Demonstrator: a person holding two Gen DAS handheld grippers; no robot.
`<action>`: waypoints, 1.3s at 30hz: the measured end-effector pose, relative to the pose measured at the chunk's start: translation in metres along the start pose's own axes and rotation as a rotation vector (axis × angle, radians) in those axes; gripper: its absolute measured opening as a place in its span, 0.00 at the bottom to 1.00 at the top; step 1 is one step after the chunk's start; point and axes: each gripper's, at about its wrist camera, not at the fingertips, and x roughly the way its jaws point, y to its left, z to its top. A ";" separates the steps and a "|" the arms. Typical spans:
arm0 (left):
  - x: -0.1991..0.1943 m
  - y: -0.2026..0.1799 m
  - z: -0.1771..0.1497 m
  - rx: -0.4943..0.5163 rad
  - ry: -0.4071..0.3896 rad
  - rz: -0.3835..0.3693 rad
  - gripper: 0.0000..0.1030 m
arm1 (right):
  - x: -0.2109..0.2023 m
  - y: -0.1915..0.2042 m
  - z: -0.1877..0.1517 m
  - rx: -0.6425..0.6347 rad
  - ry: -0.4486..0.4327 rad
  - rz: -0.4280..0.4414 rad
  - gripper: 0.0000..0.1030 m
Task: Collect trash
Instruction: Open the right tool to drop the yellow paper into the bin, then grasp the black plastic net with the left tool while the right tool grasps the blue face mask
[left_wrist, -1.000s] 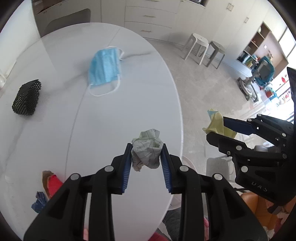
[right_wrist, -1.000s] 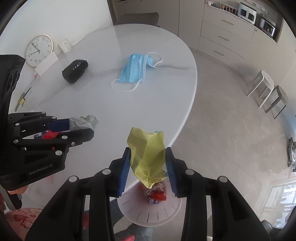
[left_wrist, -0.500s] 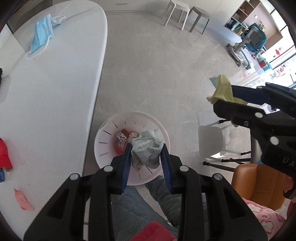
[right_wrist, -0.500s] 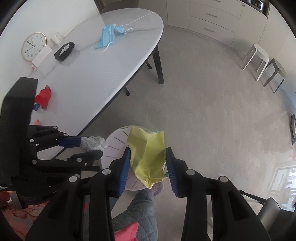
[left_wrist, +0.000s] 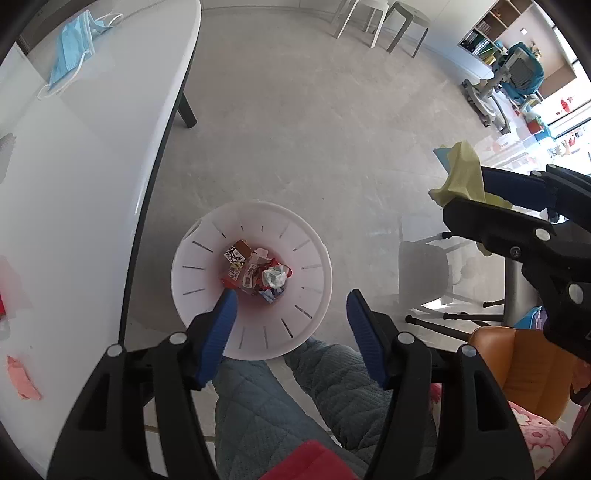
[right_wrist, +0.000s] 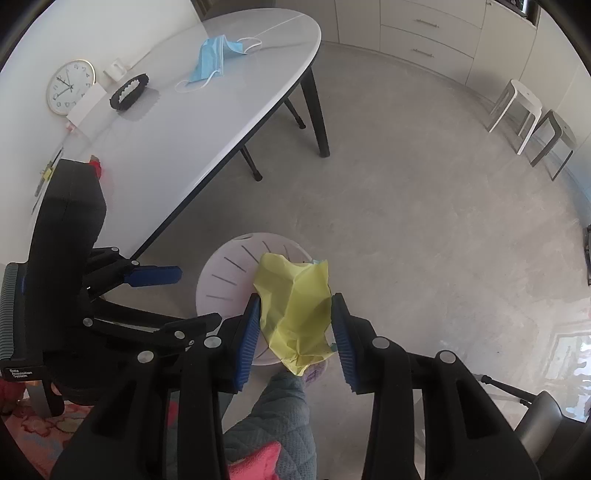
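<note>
Left claw (left_wrist: 288, 319) opening, empty, above the white bin (left_wrist: 314, 251).
Right claw (right_wrist: 293, 328) pinches yellow paper (right_wrist: 295, 310) over the bin's rim.

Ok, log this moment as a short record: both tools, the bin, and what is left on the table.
left tool: jaws opening, nothing between them, above the bin
right tool: shut on crumpled yellow paper
white bin: on the floor beside the table, wrappers and a crumpled paper wad inside
white table: blue face mask, black mesh item, red scrap
</note>
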 end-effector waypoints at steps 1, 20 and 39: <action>-0.001 -0.001 0.000 -0.002 -0.001 0.003 0.58 | 0.000 0.000 0.000 -0.001 -0.001 0.001 0.39; -0.080 0.056 -0.026 -0.156 -0.139 0.155 0.76 | 0.047 0.037 0.008 -0.096 0.095 0.146 0.59; -0.151 0.131 0.008 -0.220 -0.282 0.217 0.82 | -0.018 0.065 0.118 -0.017 -0.158 0.075 0.95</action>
